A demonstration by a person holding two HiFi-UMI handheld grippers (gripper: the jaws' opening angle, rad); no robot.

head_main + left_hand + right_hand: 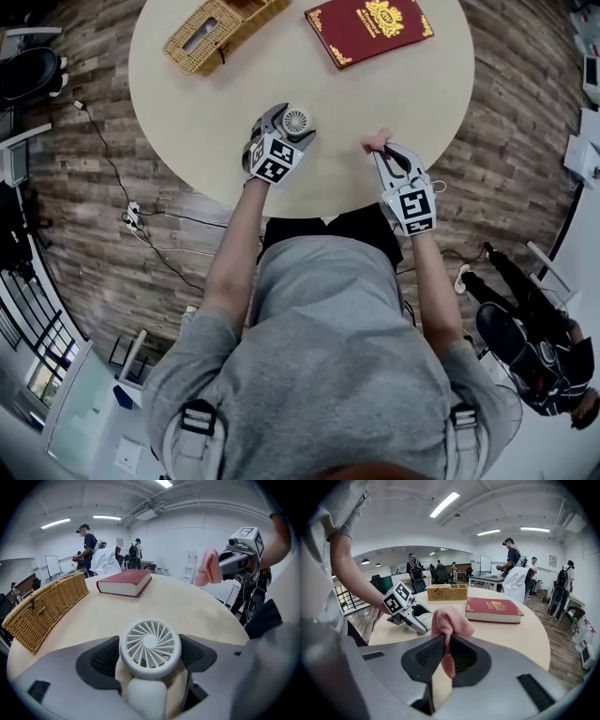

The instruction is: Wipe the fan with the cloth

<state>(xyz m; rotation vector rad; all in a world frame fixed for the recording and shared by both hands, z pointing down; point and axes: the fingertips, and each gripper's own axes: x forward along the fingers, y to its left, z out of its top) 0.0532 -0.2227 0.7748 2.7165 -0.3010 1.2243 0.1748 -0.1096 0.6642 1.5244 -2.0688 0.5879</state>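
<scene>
A small white hand fan (150,648) with a round grille sits between the jaws of my left gripper (151,656), which is shut on it; the fan (296,121) shows above the near table edge in the head view. My right gripper (446,656) is shut on a pink cloth (450,625), which bunches up above the jaws. That cloth (207,567) hangs in the air to the right of the fan, apart from it. In the head view my left gripper (281,131) and right gripper (384,155) are level, a hand's width apart, with the cloth (377,142) at the right one's tip.
A round beige table (234,103) carries a wicker box (217,33) at the back left and a red book (367,28) at the back right. Cables (141,225) lie on the wood floor. People stand in the room (88,543) beyond the table.
</scene>
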